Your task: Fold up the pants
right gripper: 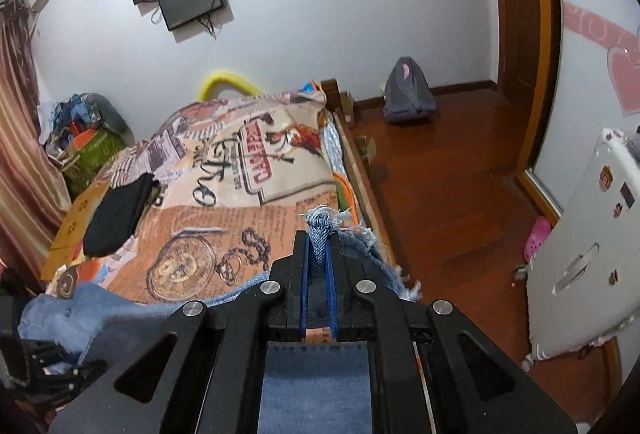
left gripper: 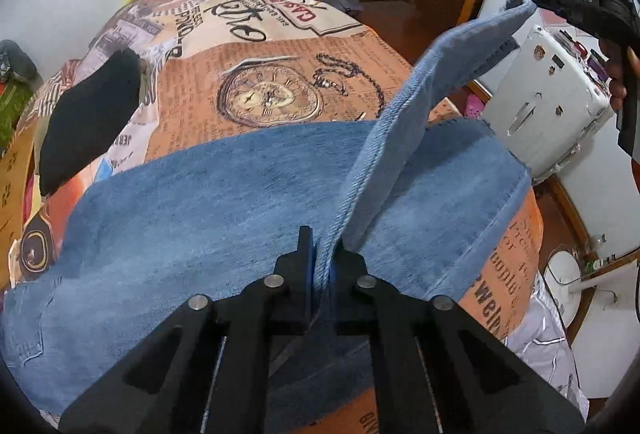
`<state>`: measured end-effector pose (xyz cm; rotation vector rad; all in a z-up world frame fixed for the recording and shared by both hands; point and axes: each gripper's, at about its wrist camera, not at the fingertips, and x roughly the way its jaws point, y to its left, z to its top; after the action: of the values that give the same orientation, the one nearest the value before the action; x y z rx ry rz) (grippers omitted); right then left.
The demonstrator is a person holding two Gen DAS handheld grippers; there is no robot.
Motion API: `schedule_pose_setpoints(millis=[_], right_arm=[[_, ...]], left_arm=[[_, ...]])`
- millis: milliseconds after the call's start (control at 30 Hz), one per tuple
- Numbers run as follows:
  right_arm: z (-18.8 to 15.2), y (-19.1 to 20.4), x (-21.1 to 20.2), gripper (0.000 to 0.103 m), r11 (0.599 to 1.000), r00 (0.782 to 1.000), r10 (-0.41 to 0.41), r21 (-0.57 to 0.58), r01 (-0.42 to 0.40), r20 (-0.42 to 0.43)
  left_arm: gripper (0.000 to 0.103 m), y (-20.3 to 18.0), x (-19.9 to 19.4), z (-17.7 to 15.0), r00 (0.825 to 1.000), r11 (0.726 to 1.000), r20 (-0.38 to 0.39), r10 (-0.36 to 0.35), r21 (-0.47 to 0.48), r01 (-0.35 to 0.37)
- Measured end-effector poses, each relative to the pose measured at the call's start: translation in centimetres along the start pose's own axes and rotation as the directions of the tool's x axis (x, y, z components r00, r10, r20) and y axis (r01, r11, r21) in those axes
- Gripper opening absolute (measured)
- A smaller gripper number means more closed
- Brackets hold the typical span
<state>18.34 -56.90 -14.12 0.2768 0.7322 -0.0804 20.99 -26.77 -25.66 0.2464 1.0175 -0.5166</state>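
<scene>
Between our left gripper's [left gripper: 322, 266] pressed fingers we are pinching a fold of the blue denim pants [left gripper: 224, 218], which are lying across the newspaper-print bedspread [left gripper: 280, 74]. Farther right, our right gripper [right gripper: 319, 254] is clamping the frayed hem, lifting that leg clear. Beyond, a black folded cloth [left gripper: 88, 118] is resting on the bedspread.

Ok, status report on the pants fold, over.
Left gripper shut on jeans. Right gripper shut on frayed hem, lifted above bed. Black cloth lies beyond, clear of the jeans.
</scene>
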Motion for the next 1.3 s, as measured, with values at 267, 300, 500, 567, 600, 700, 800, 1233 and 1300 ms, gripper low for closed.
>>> schedule_pose_setpoints(millis=[267, 300, 500, 567, 600, 700, 800, 1233, 1300], right_arm=[[-0.9, -0.9, -2.5, 0.007, 1.000, 0.998, -0.012, -0.024, 0.014, 0.061], [-1.6, -1.4, -2.4, 0.007, 1.000, 0.999, -0.014, -0.012, 0.015, 0.049], [-8.1, -5.2, -0.6, 0.007, 0.996, 0.996, -0.054, 0.065, 0.059, -0.077], [-10.7, -6.4, 0.3, 0.007, 0.992, 0.989, -0.063, 0.098, 0.076, -0.131], [-11.6, -6.9, 0.6, 0.007, 0.991, 0.987, -0.065, 0.111, 0.082, -0.149], [-14.6, -7.7, 1.4, 0.007, 0.985, 0.977, -0.065, 0.144, 0.096, -0.205], [-16.6, -8.0, 1.5, 0.007, 0.980, 0.970, -0.054, 0.174, 0.097, -0.236], [-16.9, -9.1, 0.1, 0.020, 0.974, 0.959, -0.136, 0.142, 0.175, -0.248], [-15.5, -9.6, 0.1, 0.026, 0.974, 0.964, -0.144, 0.142, 0.178, -0.224]], left_arm=[[0.005, -1.7, -1.7, -0.6, 0.999, 0.999, 0.029, -0.046, 0.031, 0.045], [0.005, -2.0, -1.5, -1.1, 0.999, 0.998, 0.018, -0.048, 0.039, 0.048], [0.010, -2.4, 0.9, -3.2, 0.995, 0.996, -0.061, -0.084, 0.010, 0.084], [0.011, -2.6, 0.8, -3.5, 0.996, 0.997, -0.049, -0.077, 0.011, 0.077], [0.014, -2.8, 0.7, -3.6, 0.996, 0.997, -0.048, -0.075, 0.016, 0.076], [0.024, -3.1, 0.3, -3.8, 0.994, 0.995, -0.053, -0.094, 0.014, 0.095], [0.034, -3.1, -0.6, -4.0, 0.990, 0.992, -0.057, -0.126, 0.007, 0.127], [0.053, 0.6, -5.8, -0.9, 0.993, 0.996, 0.107, -0.052, -0.067, 0.059], [0.053, 1.8, -5.0, -0.3, 0.995, 0.996, 0.099, -0.003, -0.083, 0.012]])
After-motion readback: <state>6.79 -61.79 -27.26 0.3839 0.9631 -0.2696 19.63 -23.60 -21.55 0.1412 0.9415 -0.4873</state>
